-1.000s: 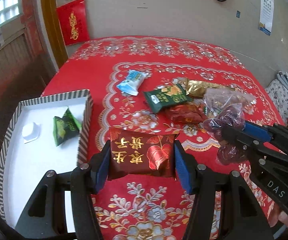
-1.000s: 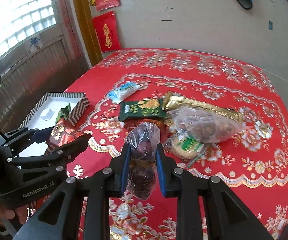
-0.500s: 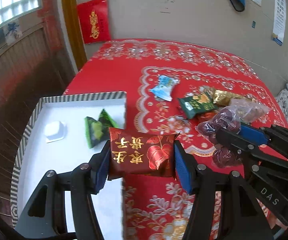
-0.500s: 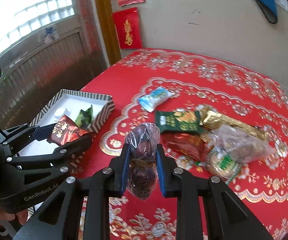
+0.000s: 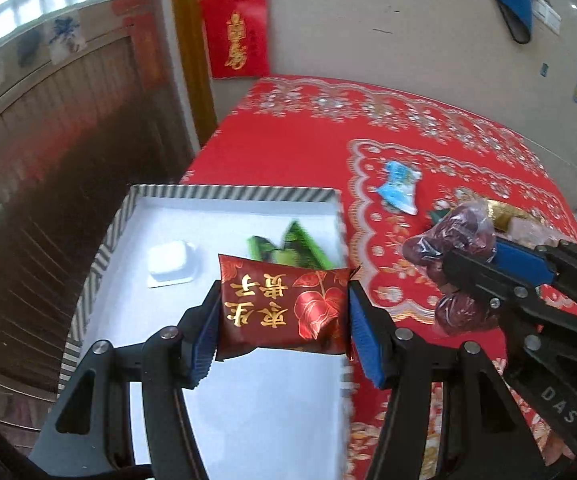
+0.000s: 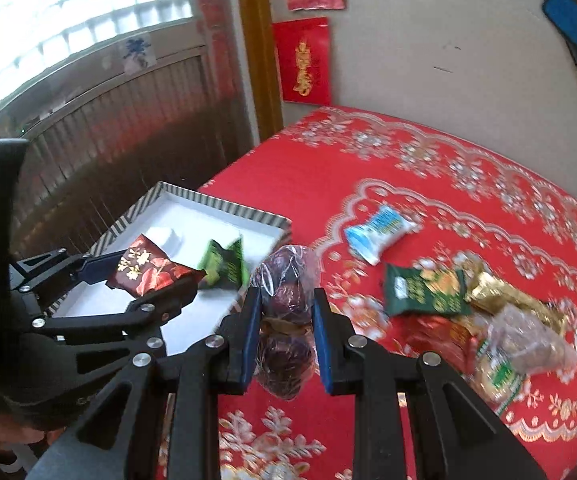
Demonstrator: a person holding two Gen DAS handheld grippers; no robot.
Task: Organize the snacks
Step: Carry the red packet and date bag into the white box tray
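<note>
My left gripper (image 5: pixel 284 308) is shut on a dark red snack packet with gold characters (image 5: pixel 284 308), held in the air over the white box with striped walls (image 5: pixel 232 193). From the right wrist view that packet (image 6: pixel 148 270) hangs above the box (image 6: pixel 224 208). My right gripper (image 6: pixel 284 304) is shut on a clear bag of dark red dates (image 6: pixel 286 280), just right of the box's near corner; the left wrist view shows this bag (image 5: pixel 448 240) over the red cloth. A green packet (image 5: pixel 300 246) and a small white cup (image 5: pixel 170 260) lie in the box.
On the red patterned tablecloth (image 6: pixel 428 148) lie a blue-white packet (image 6: pixel 380 232), a dark green packet (image 6: pixel 424 290), a gold packet (image 6: pixel 500 292), a red packet (image 6: pixel 440 332) and a clear bag of brown snacks (image 6: pixel 528 348). The box sits at the table's left edge beside a wooden slatted wall (image 5: pixel 56 152).
Both grippers have travelled left with their snacks. The red packet now hangs over the box instead of over the cloth, and the date bag has come close to the box's corner.
</note>
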